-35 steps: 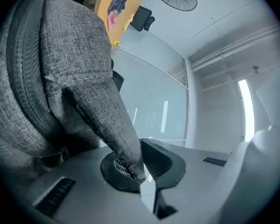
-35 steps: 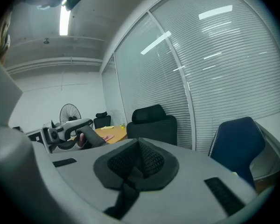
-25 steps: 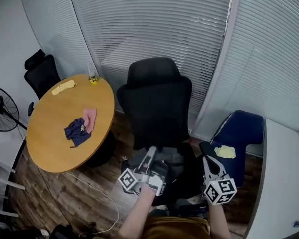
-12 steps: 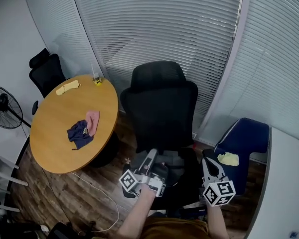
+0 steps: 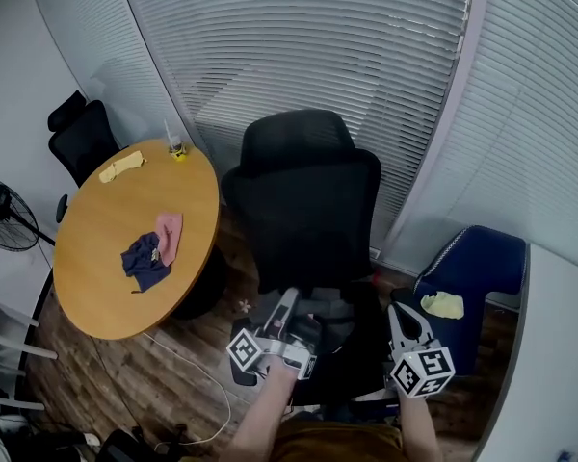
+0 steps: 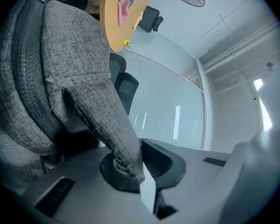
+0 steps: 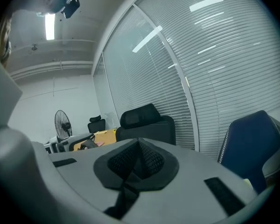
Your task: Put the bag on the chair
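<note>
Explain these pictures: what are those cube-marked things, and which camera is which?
A person holds a two-jaw tool in each hand; the marker cubes belong to them. One picture comes from a head camera looking down; the other two ride on the tools. The left tool is clamped on a strap of the grey bag, by the black office chair. The right tool is closed on nothing. The round table carries a dark blue cloth, a pink cloth and a yellow cloth.

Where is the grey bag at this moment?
In the head view the grey bag is low in the middle, over the seat of the black chair, just right of the left gripper, whose jaws are shut on its strap.
</note>
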